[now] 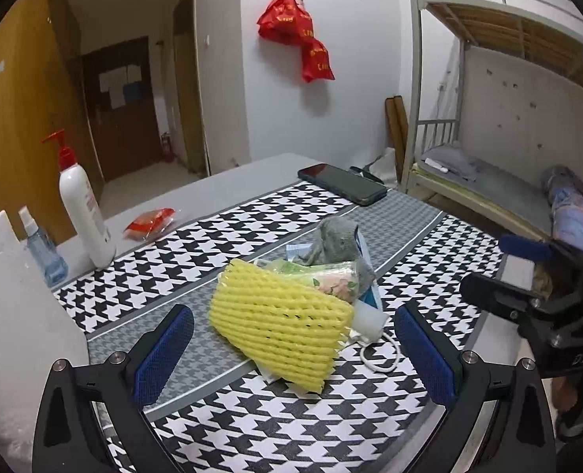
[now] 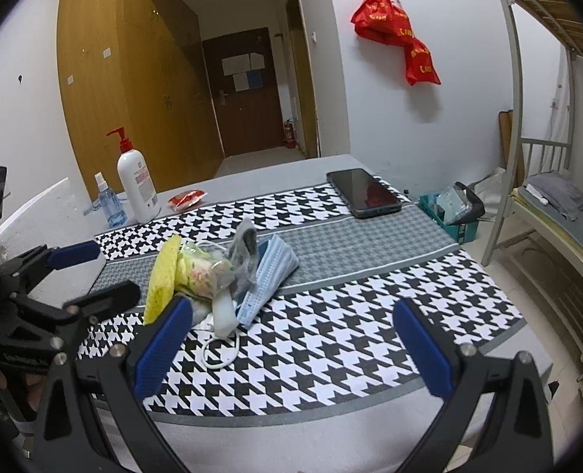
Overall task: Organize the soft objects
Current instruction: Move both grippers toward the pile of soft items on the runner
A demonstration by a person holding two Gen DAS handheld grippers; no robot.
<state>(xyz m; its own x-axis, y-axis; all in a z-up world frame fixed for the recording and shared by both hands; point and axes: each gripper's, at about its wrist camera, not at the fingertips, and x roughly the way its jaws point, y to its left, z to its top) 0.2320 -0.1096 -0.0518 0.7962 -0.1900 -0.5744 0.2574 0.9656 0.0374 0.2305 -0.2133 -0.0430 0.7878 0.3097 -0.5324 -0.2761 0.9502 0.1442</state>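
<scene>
A pile of soft things lies mid-table on the houndstooth cloth (image 1: 252, 414). In the left wrist view a yellow foam net (image 1: 279, 319) lies in front, with a floral tissue pack (image 1: 334, 280), a grey cloth (image 1: 338, 242), a blue face mask (image 1: 370, 295) and a white cable (image 1: 378, 354) behind and beside it. My left gripper (image 1: 295, 354) is open just short of the net, holding nothing. In the right wrist view the foam net (image 2: 163, 276), tissue pack (image 2: 204, 272), grey cloth (image 2: 244, 252) and mask (image 2: 267, 276) sit ahead to the left. My right gripper (image 2: 293, 349) is open and empty.
A black phone (image 2: 364, 193) lies at the far side of the cloth. A pump bottle (image 2: 135, 181), a spray bottle (image 2: 108, 201) and a red packet (image 2: 187, 199) stand at the far left. A bunk bed (image 2: 547, 205) and a floor basket (image 2: 449, 209) are to the right.
</scene>
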